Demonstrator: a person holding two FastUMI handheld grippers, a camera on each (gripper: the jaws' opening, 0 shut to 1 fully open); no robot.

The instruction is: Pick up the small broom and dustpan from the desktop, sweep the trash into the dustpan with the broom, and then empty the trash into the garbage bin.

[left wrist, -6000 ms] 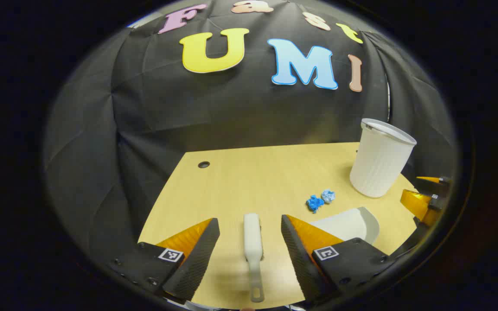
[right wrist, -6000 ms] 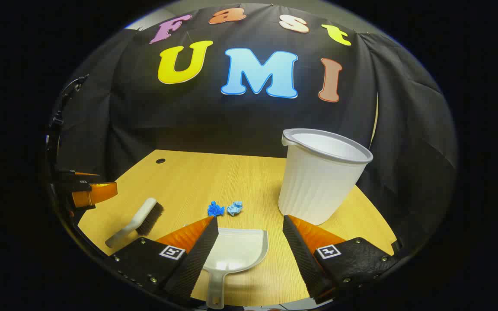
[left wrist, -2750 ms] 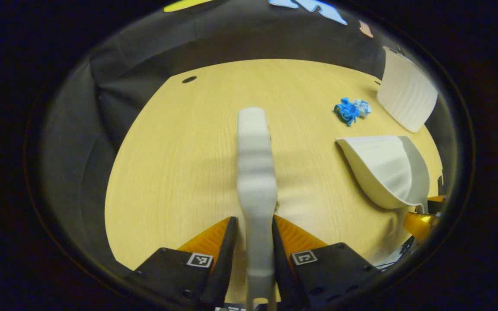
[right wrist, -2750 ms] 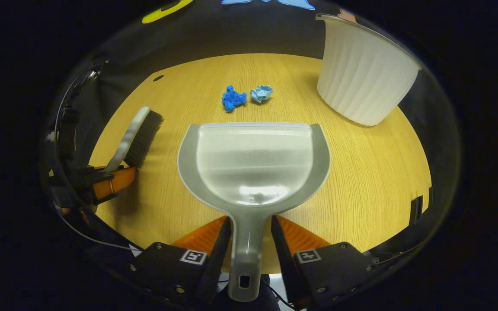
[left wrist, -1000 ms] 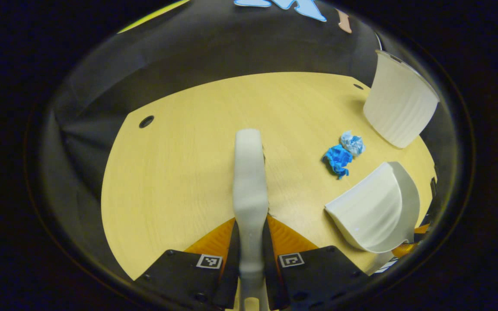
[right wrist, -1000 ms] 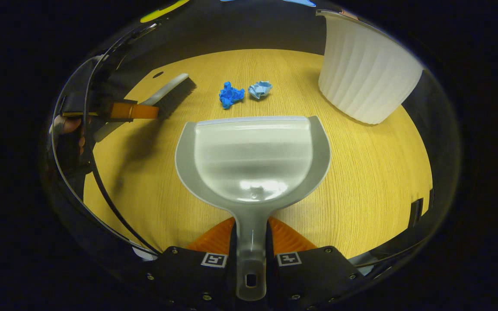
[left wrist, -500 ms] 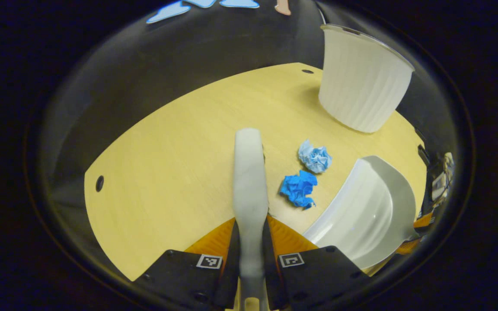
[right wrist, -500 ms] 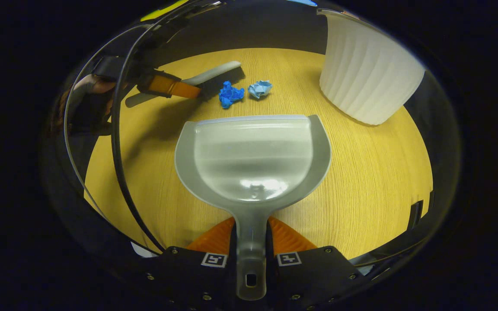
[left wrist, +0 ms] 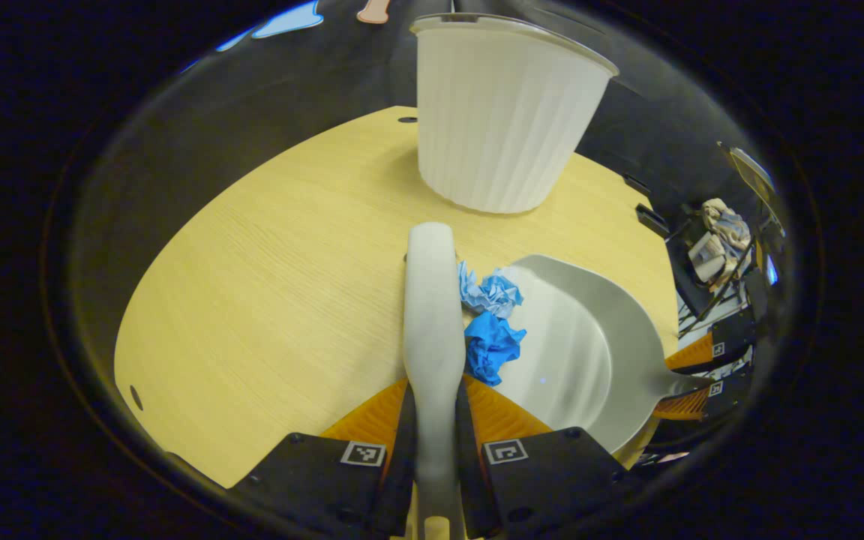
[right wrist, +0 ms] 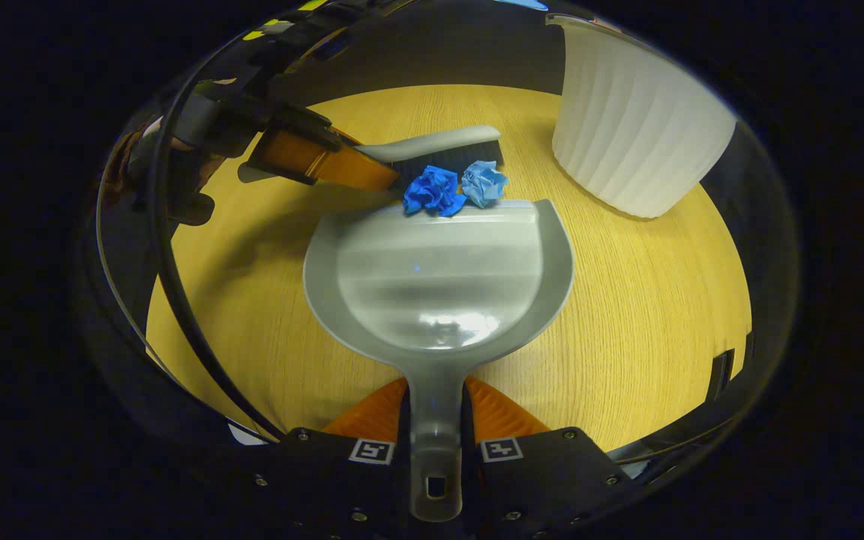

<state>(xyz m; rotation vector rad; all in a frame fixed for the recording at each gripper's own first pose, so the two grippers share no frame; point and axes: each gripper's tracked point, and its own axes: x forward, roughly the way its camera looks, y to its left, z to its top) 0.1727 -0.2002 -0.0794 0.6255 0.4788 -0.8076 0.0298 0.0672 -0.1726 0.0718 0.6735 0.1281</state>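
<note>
My left gripper (left wrist: 433, 409) is shut on the handle of the small white broom (left wrist: 431, 300), which points away across the desk. In the right gripper view the broom (right wrist: 439, 146) lies crosswise behind two paper wads, its dark bristles against them. The dark blue wad (right wrist: 433, 190) and the light blue wad (right wrist: 484, 182) sit at the front lip of the grey dustpan (right wrist: 439, 277). My right gripper (right wrist: 434, 409) is shut on the dustpan's handle. In the left gripper view the wads (left wrist: 490, 322) lie between broom and dustpan (left wrist: 589, 345).
The white ribbed garbage bin (right wrist: 631, 120) stands upright on the wooden desk (right wrist: 642, 300), to the right beyond the dustpan. A hand (right wrist: 169, 161) and a black cable (right wrist: 166, 285) are at the left of the right gripper view. Bare desk lies left of the broom.
The broom has swung round and pushed both wads back against the dustpan's lip. The dustpan has stayed in place. Both grippers stay shut on their handles.
</note>
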